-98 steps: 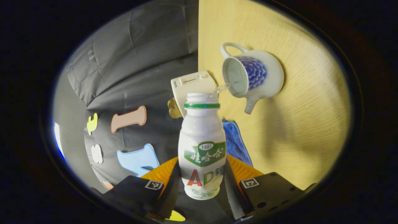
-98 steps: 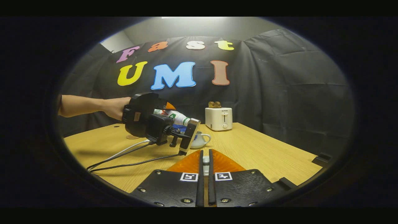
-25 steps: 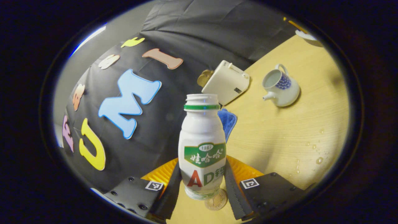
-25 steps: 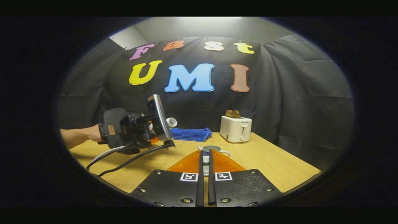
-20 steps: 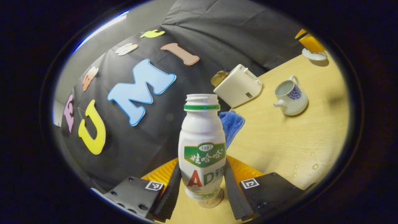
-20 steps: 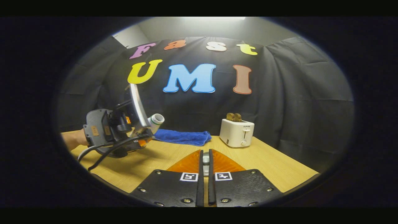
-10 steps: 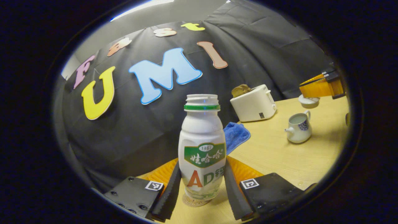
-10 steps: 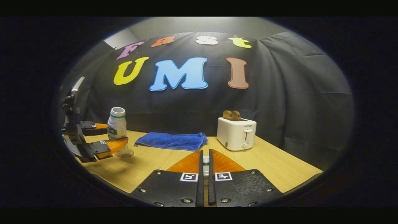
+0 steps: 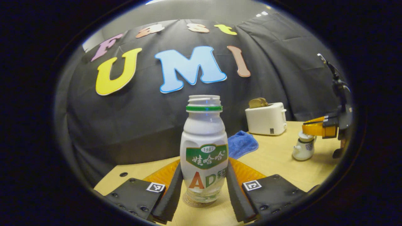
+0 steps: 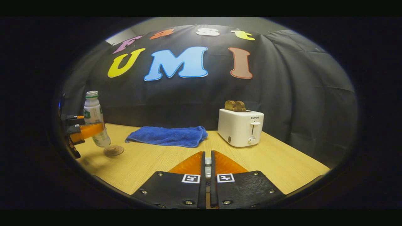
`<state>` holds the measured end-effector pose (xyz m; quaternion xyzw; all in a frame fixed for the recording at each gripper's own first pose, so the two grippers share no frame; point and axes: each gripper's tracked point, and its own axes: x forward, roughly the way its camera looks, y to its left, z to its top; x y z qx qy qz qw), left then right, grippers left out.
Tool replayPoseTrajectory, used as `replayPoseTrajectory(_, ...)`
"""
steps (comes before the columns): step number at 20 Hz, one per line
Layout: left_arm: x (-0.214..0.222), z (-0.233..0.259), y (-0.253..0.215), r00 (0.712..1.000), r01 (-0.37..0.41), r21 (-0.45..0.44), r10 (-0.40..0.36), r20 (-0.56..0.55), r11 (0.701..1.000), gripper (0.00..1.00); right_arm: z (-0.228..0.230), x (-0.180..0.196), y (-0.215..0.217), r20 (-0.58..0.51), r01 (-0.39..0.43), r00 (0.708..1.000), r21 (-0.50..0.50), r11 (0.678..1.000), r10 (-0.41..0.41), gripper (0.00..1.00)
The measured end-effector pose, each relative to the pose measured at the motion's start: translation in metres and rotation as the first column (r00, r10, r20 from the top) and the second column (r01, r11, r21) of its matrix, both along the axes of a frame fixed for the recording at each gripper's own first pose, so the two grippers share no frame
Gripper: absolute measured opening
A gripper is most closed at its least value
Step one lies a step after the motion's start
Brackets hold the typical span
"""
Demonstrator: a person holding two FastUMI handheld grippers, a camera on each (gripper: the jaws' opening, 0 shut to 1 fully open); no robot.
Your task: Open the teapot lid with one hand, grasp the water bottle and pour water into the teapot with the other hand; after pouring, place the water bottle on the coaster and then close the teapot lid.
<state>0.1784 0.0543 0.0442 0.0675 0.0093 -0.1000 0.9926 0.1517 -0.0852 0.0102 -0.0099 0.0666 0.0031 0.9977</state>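
— Where's the capless white plastic water bottle [image 9: 204, 147] with the green neck ring?

— Centre of the left gripper view, upright, clamped by the left gripper [image 9: 204, 185] over a round brown coaster [image 9: 196, 202] (contact unclear).

— Far right?

— The right gripper [image 10: 206, 163], fingers together on a small white lid knob [image 10: 207, 161], at the white blue-patterned teapot [image 9: 303, 150].

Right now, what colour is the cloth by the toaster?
Blue cloth; clearest in the right gripper view.
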Motion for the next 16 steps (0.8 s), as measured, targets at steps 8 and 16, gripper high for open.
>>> replayPoseTrajectory(8, 0.0, 0.004, 0.034, 0.998, -0.058, -0.08, 0.058, -0.008, 0.995, 0.76, -0.009, 0.005, 0.003, -0.017, -0.007, 1.0, 0.012, 1.0, 0.008, 0.0)
replayPoseTrajectory(16, 0.028, -0.025, 0.035, 0.995, -0.062, -0.059, 0.058, -0.078, 0.996, 0.75, 0.007, -0.005, -0.01, 0.054, 0.036, 0.998, 0.022, 0.999, -0.037, 0.79)
